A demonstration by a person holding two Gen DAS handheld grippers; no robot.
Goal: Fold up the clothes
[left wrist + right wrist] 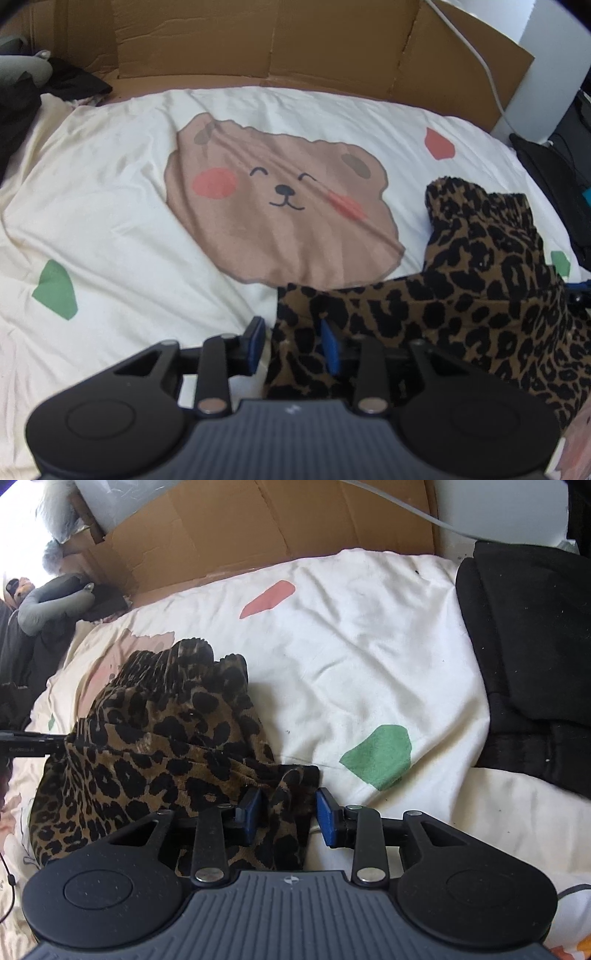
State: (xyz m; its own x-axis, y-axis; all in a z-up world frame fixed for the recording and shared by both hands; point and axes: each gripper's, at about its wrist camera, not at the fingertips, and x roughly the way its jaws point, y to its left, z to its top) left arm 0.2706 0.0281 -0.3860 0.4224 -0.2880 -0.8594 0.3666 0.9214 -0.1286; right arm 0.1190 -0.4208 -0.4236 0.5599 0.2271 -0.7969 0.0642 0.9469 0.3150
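A leopard-print garment lies crumpled on the white bed sheet with its bear print. Its near left corner runs between the blue pads of my left gripper, whose jaws stand apart; only the right pad touches the cloth. In the right wrist view the same garment is heaped on the sheet. Its near right corner lies loose between the pads of my right gripper, which is open with a small gap at the right pad.
Flattened cardboard stands along the back of the bed. Black clothing is piled at the right edge. A grey neck pillow and dark clothes lie at the far left. A white cable hangs at the back right.
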